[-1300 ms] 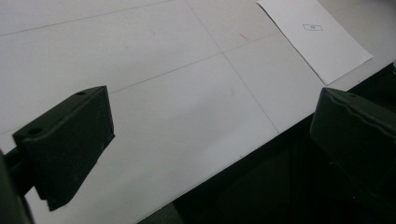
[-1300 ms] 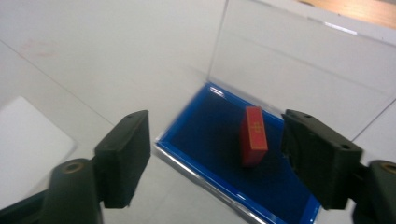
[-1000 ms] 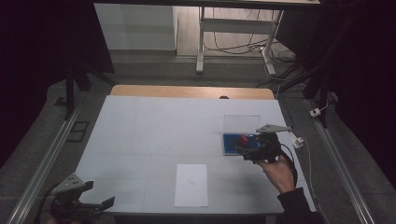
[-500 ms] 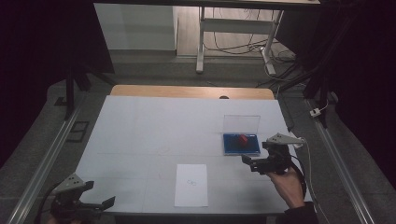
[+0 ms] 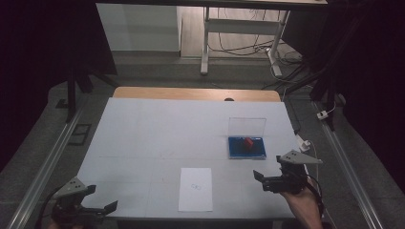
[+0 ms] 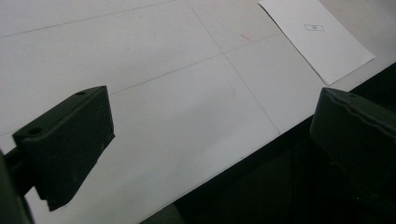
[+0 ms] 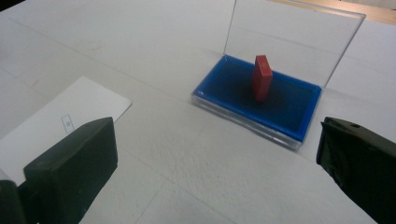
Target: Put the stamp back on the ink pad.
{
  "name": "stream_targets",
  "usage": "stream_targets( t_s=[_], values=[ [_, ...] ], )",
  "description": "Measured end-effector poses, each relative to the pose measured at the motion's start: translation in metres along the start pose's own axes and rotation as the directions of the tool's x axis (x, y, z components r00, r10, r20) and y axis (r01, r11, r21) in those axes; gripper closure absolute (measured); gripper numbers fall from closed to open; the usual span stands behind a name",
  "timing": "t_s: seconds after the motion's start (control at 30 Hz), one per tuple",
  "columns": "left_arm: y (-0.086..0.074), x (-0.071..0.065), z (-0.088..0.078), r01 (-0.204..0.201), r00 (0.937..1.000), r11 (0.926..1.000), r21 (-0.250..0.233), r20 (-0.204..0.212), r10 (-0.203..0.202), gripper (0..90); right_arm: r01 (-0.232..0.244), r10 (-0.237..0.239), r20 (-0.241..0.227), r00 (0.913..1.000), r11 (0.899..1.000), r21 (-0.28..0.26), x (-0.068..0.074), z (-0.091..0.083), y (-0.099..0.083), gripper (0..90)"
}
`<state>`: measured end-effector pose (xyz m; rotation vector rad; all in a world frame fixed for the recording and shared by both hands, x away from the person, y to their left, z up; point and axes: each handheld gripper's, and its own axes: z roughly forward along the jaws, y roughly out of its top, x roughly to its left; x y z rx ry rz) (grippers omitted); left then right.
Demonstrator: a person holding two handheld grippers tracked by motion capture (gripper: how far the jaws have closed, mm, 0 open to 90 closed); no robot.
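A blue case (image 5: 234, 152) with its clear lid (image 5: 247, 126) raised stands on the right half of the white table. A small red block (image 5: 248, 142) stands upright inside it. My right gripper (image 5: 263, 181) hovers nearer the front edge than the case. Its jaws have just been opening and stand wide, with nothing between them. In the right gripper view the red block (image 7: 262, 77) and the blue case (image 7: 289, 112) lie ahead of the gripper (image 7: 215, 172), apart from it. My left gripper (image 5: 107, 210) rests open at the front left corner, its jaws (image 6: 210, 140) straddling the table edge.
A white sheet of paper (image 5: 196, 191) with a small printed mark lies near the front edge, between the two grippers. A wooden strip (image 5: 196, 93) runs along the table's far edge. Metal rails (image 5: 43, 171) flank both sides, and cables lie on the floor beyond.
My right gripper has drawn back from the blue case toward the front edge and to the right. The red block stays standing in the case. The left gripper has not moved.
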<state>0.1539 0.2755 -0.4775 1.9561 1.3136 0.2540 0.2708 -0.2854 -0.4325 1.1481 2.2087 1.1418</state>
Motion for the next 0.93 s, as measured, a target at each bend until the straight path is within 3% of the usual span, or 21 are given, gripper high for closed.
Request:
stream_targets(
  t_s=[0.23, 0.57, 0.73, 0.93],
  values=[
    [0.0, 0.0, 0.0, 0.0, 1.0, 1.0, 0.001, -0.002, 0.0, 0.0, -0.023, 0.022, 0.019, 0.9996, 1.0, 0.01, 0.002, -0.012, -0.015, 0.0],
    [0.0, 0.0, 0.0, 0.0, 1.0, 1.0, 0.001, -0.002, 0.0, 0.0, -0.041, 0.037, 0.046, 0.9982, 0.996, 0.081, 0.008, -0.022, -0.037, 0.0],
    [0.0, 0.0, 0.0, -0.001, 1.0, 1.0, 0.001, -0.001, 0.001, 0.0, -0.069, 0.066, 0.029, 0.9974, 0.988, 0.135, 0.005, -0.019, -0.046, 0.0],
    [0.0, 0.0, 0.0, 0.0, 1.0, 1.0, 0.0, 0.0, 0.0, 0.0, -0.071, 0.067, 0.036, 0.9971, 0.988, 0.139, 0.005, -0.018, -0.046, 0.0]
  ],
)
